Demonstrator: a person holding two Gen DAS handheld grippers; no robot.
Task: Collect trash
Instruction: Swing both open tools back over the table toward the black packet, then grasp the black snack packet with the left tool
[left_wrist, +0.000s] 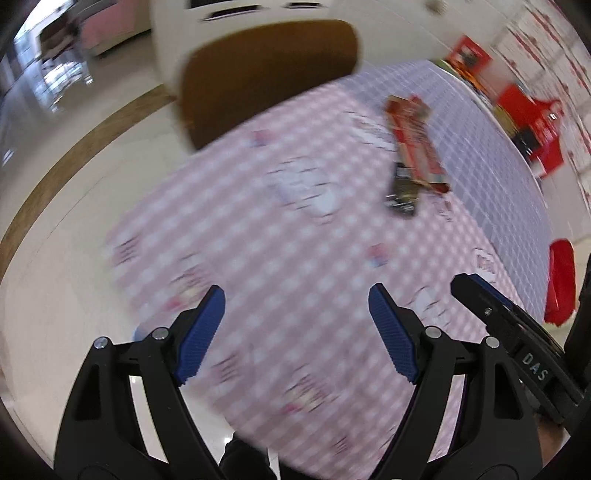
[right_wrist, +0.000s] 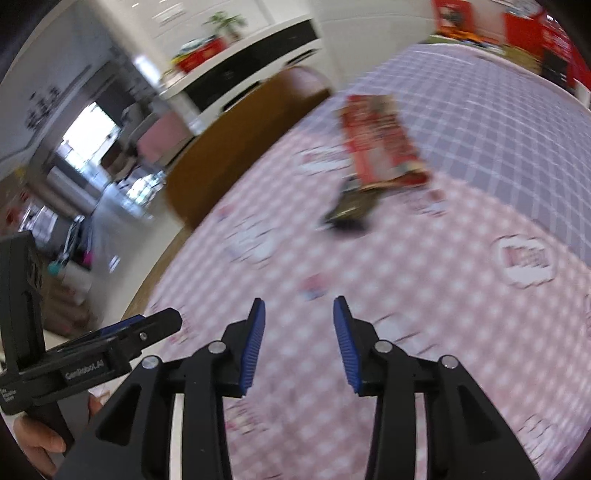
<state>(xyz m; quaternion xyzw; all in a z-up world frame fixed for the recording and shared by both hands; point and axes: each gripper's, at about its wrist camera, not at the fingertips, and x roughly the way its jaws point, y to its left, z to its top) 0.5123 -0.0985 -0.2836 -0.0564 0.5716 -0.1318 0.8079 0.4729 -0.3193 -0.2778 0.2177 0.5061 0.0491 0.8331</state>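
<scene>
A long red snack wrapper (left_wrist: 415, 142) lies on the pink checked tablecloth (left_wrist: 280, 266), with a small dark wrapper (left_wrist: 402, 188) just below its near end. Both pieces show again in the right wrist view, the red wrapper (right_wrist: 380, 140) and the dark wrapper (right_wrist: 351, 208). My left gripper (left_wrist: 297, 299) hangs open over the cloth's near part, well short of the trash, with nothing between its blue pads. My right gripper (right_wrist: 299, 312) is also open and empty, its jaws narrower. Both views are motion-blurred. The left gripper's body (right_wrist: 110, 343) shows at the right view's lower left, held by a hand (right_wrist: 40, 443).
A brown chair back (left_wrist: 266, 74) stands at the table's far edge. Red boxes and bags (left_wrist: 532, 122) sit beyond the table's far right side. A red object (left_wrist: 561, 280) lies off the right edge. Pale floor (left_wrist: 74, 206) spreads to the left.
</scene>
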